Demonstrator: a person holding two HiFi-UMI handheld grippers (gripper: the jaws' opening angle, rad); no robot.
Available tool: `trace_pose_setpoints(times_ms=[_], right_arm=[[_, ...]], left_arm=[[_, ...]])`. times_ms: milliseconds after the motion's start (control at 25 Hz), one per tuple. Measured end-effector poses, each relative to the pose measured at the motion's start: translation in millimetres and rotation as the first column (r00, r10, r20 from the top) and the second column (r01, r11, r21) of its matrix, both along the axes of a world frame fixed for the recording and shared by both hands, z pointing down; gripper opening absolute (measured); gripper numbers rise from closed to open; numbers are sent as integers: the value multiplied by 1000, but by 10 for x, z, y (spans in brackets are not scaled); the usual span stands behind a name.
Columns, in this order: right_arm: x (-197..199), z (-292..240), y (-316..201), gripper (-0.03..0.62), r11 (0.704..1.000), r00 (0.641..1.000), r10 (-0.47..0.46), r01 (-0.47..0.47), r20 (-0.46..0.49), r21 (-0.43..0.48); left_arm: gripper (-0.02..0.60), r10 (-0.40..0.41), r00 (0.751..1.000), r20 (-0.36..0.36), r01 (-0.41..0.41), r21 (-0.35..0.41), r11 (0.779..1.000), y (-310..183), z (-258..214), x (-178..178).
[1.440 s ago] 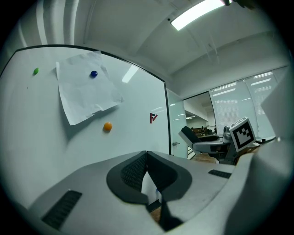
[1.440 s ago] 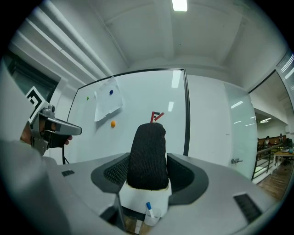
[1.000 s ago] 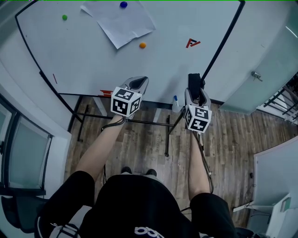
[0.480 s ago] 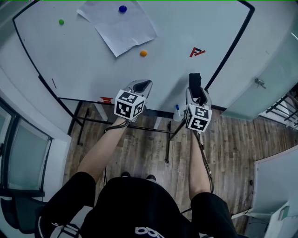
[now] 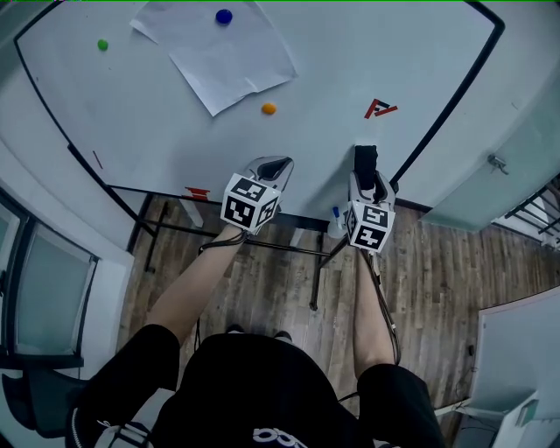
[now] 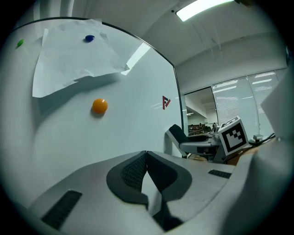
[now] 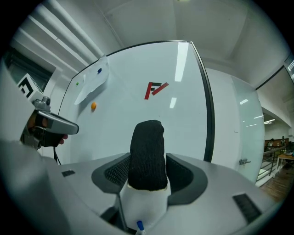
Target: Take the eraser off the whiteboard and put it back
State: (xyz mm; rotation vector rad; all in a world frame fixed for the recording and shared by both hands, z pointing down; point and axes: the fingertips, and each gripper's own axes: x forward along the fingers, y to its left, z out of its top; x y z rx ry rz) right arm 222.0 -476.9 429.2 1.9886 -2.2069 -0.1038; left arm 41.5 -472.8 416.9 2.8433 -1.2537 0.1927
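Note:
A black-felted eraser (image 7: 147,156) with a white body stands upright between the jaws of my right gripper (image 7: 148,172), which is shut on it; it also shows as a dark block (image 5: 366,164) in the head view, held just off the whiteboard (image 5: 175,114) near its right frame. The left gripper (image 5: 267,169) hovers close to the board's lower part with its jaws (image 6: 146,170) shut and nothing between them. A red logo mark (image 5: 381,108) sits on the board above the eraser.
A paper sheet (image 5: 223,52) is pinned to the board by a blue magnet (image 5: 224,16); orange (image 5: 269,108) and green (image 5: 102,44) magnets are nearby. A marker (image 5: 334,213) rests in the tray. The board's stand legs (image 5: 315,262) stand on wood flooring; a glass door (image 5: 499,166) is right.
Both grippers have shifted slightly right and a little farther up along the board; the eraser stays clamped in the right gripper. The head view has drifted, moving the board's frame rightward.

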Motion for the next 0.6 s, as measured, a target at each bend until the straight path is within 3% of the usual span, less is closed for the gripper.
trace_pose_setpoints(times_ms=[600], right_arm=[[6, 162, -322, 252, 999, 1000, 5, -4, 5, -37]], left_arm=[[21, -2, 1000, -3, 2, -28, 1000, -276, 165, 60]])
